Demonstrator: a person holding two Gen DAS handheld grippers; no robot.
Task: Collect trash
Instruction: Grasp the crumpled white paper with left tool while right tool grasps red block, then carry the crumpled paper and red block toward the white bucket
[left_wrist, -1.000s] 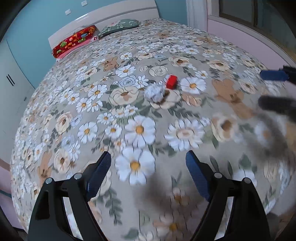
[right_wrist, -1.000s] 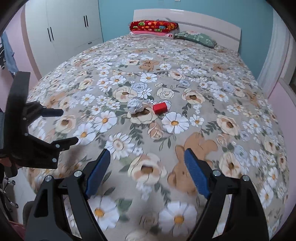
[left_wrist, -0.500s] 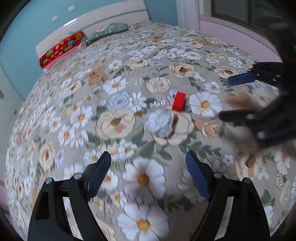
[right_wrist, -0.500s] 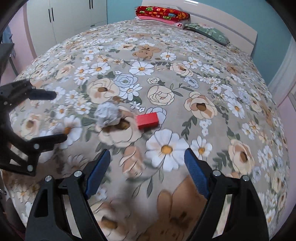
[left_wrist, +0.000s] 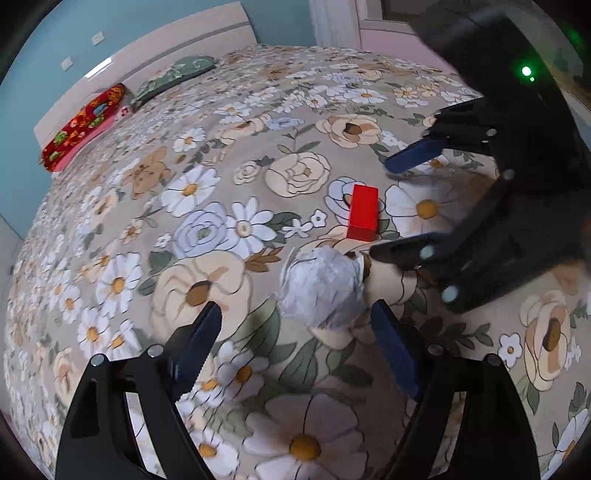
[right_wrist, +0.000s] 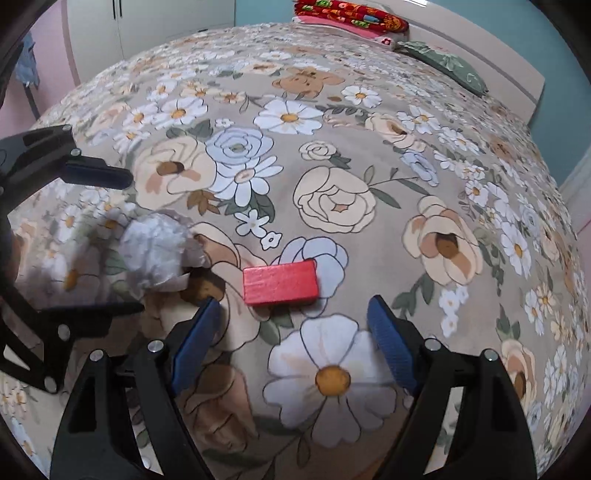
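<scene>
A crumpled ball of white paper (left_wrist: 322, 290) lies on the flowered bedspread (left_wrist: 207, 206), and a red block (left_wrist: 363, 212) rests just beyond it. My left gripper (left_wrist: 295, 325) stands open, its blue pads on either side of the paper ball and a little short of it. In the right wrist view the red block (right_wrist: 280, 282) lies just ahead of my open right gripper (right_wrist: 293, 319), with the paper ball (right_wrist: 157, 251) to its left. Each gripper shows in the other's view: the right one (left_wrist: 399, 206) straddles the block, and the left one (right_wrist: 122, 240) brackets the ball.
The bed fills both views. A red patterned pillow (left_wrist: 83, 125) and a green pillow (left_wrist: 173, 75) lie at the headboard (left_wrist: 155, 62). White wardrobe doors (right_wrist: 147, 26) stand beyond the bed's left side in the right wrist view.
Both grippers have come down and forward toward the bedspread. The paper ball and the red block now lie close in front of the pads. Both pairs of jaws have stayed open.
</scene>
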